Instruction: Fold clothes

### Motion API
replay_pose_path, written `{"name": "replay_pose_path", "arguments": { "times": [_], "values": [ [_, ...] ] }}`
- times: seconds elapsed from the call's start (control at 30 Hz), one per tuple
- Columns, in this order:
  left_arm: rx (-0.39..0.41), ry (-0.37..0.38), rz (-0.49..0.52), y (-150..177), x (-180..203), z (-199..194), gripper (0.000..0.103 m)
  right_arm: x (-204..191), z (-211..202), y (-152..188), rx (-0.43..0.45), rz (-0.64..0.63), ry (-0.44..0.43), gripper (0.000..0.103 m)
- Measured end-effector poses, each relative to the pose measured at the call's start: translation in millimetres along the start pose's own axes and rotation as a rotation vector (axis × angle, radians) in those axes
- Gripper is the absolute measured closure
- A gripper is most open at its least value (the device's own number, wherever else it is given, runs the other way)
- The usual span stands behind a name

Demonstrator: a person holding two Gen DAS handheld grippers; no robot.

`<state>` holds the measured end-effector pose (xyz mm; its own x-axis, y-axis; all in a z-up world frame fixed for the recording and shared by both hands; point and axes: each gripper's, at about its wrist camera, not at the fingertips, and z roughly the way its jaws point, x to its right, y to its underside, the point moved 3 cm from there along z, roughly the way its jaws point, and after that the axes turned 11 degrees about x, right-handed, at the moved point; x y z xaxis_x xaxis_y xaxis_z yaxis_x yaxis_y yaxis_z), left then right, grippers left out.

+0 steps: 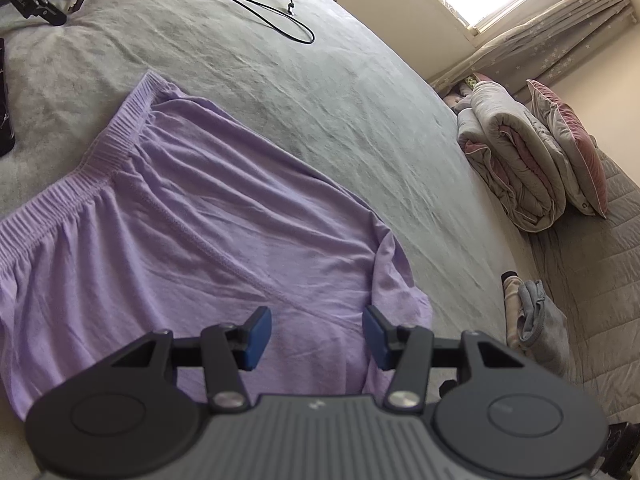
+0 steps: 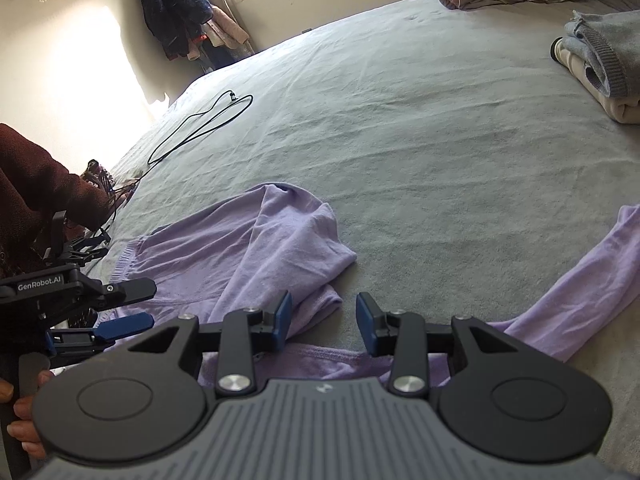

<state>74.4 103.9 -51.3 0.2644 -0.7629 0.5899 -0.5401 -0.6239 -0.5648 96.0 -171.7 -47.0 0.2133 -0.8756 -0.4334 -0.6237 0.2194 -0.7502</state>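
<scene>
Lilac top (image 2: 248,248) sprawls across the bed (image 2: 420,120) ahead, sleeve (image 2: 580,284) trailing right of your right gripper (image 2: 323,322); both grippers' fingers half-open, empty.

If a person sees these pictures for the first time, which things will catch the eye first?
The lilac garment spread on the grey bed stands out first, right under both open grippers, the left gripper and the right gripper. Next, a black cable loops across the bed's far side, and folded bedding sits beside the bed.
</scene>
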Motion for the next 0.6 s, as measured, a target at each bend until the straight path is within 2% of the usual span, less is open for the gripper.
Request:
{"name": "replay_pose_path", "arguments": {
  "times": [0.17, 0.33, 0.5, 0.53, 0.57, 0.6],
  "values": [
    [-0.010, -0.007, 0.000, 1.2, -0.2, 6.5, 0.052, 8.7, 9.4, -4.5, 0.000, 0.059, -0.004, 0.063],
    [-0.027, -0.012, -0.013, 2.4, -1.3, 13.7, 0.052, 22.9, 22.1, 1.6, -0.026, 0.208, -0.033, 0.063],
    [-0.036, -0.006, -0.023, 1.1, 0.2, 19.4, 0.052, 23.1, 24.7, 1.2, -0.010, 0.231, -0.037, 0.063],
    [-0.037, -0.005, -0.023, 0.8, 0.7, 20.6, 0.052, 21.2, 26.1, 0.8, -0.011, 0.223, -0.032, 0.064],
    [-0.039, -0.007, -0.025, 0.8, 0.2, 22.0, 0.052, 19.3, 27.6, 0.4, -0.011, 0.215, -0.026, 0.070],
    [-0.041, -0.010, -0.028, 0.9, -0.5, 23.4, 0.052, 17.4, 29.0, 0.0, -0.012, 0.207, -0.021, 0.080]
  ]
}}
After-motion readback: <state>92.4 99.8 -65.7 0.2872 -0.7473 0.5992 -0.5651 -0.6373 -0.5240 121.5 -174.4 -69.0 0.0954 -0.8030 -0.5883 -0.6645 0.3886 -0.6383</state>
